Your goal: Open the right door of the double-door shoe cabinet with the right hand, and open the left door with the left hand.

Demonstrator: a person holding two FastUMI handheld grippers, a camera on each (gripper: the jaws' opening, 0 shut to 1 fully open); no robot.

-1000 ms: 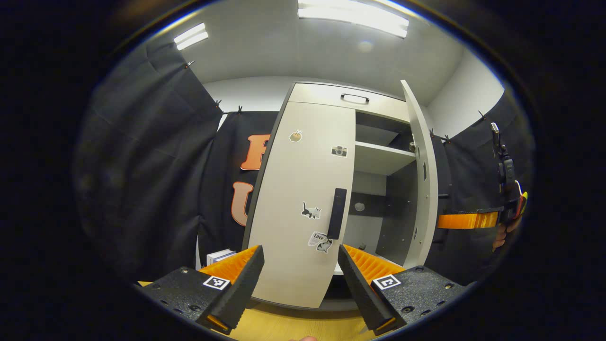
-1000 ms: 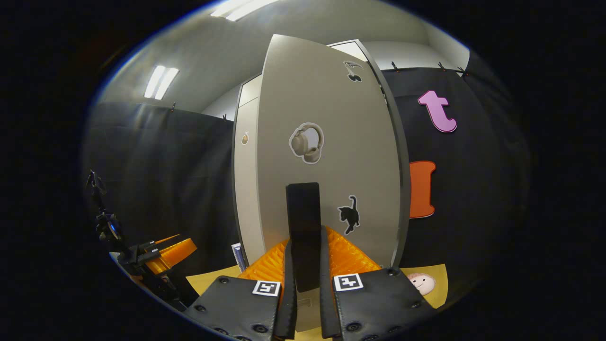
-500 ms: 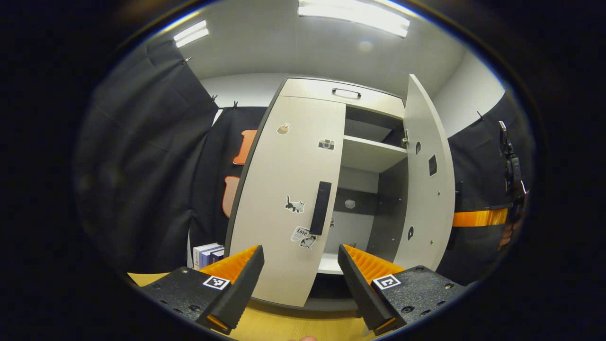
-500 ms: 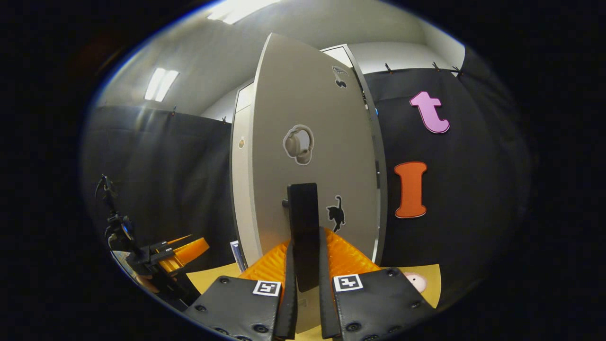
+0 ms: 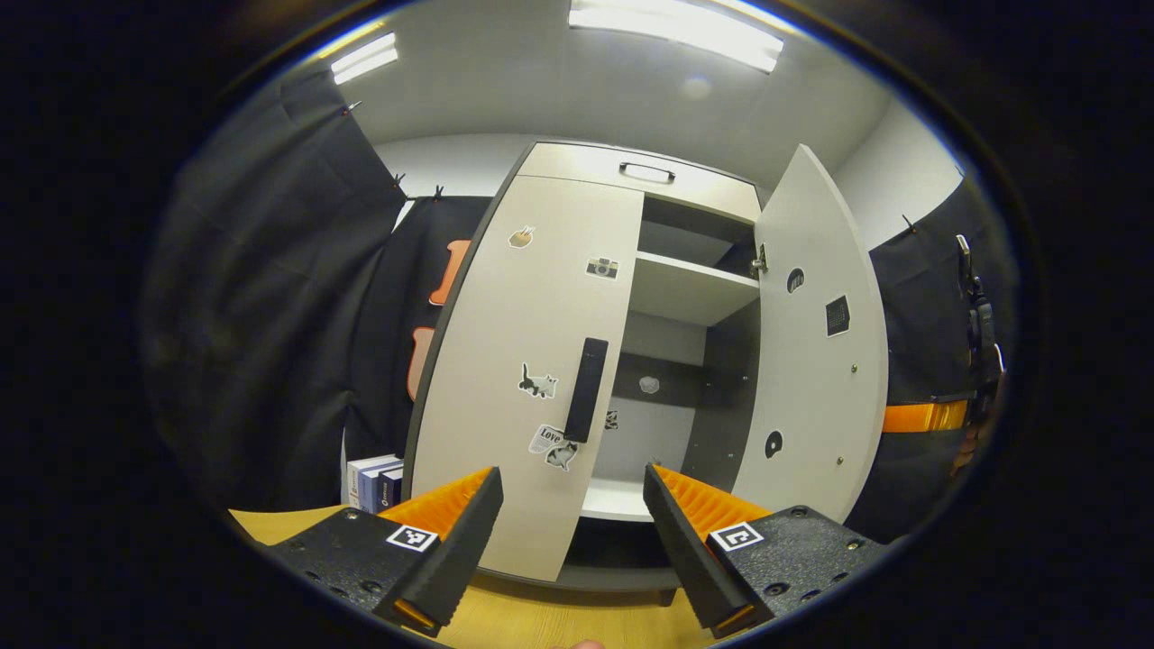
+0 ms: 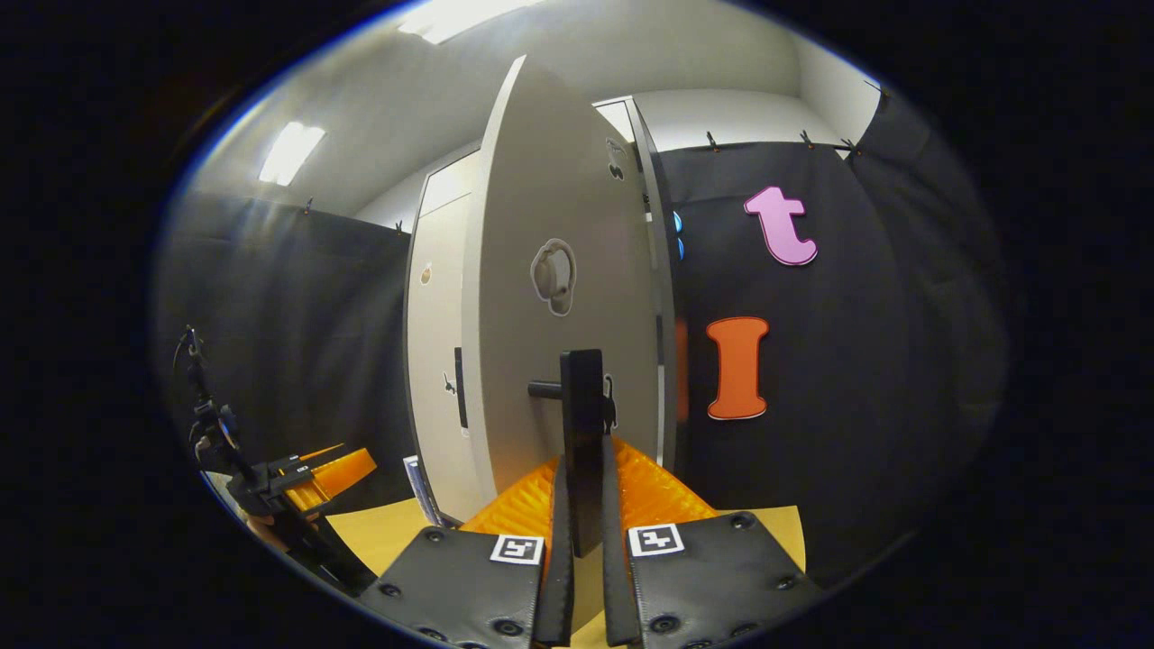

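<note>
Swinging: right door [image 5: 816, 342] stands wider than a second ago; in the left gripper view its inner face now shows broad, where earlier it was nearly edge-on.
Right tongs [image 6: 581, 505]: pressed together on the right door's handle [image 6: 581, 424], one finger on each side, as before.
Right door, right gripper view: outer face [image 6: 559, 297] has turned narrower, more of the booth wall showing beside it.
Left tongs [image 5: 572, 532]: spread wide, pinching nothing, low in front of the cabinet [image 5: 631, 180].
Left door [image 5: 532, 361]: shut, as earlier; its handle [image 5: 584, 389] sits above the gap between the fingers, apart from them.
Cabinet inside: shelf [image 5: 690, 288] and more of the back panel now in sight.
Surface [image 5: 541, 622]: wood-toned, under the cabinet.
Books [image 5: 371, 479]: left of the cabinet, lower part cut off by a finger.
Hard to make out: stickers on both doors are small; the far right gripper [image 5: 924, 416] is mostly behind the open door.
</note>
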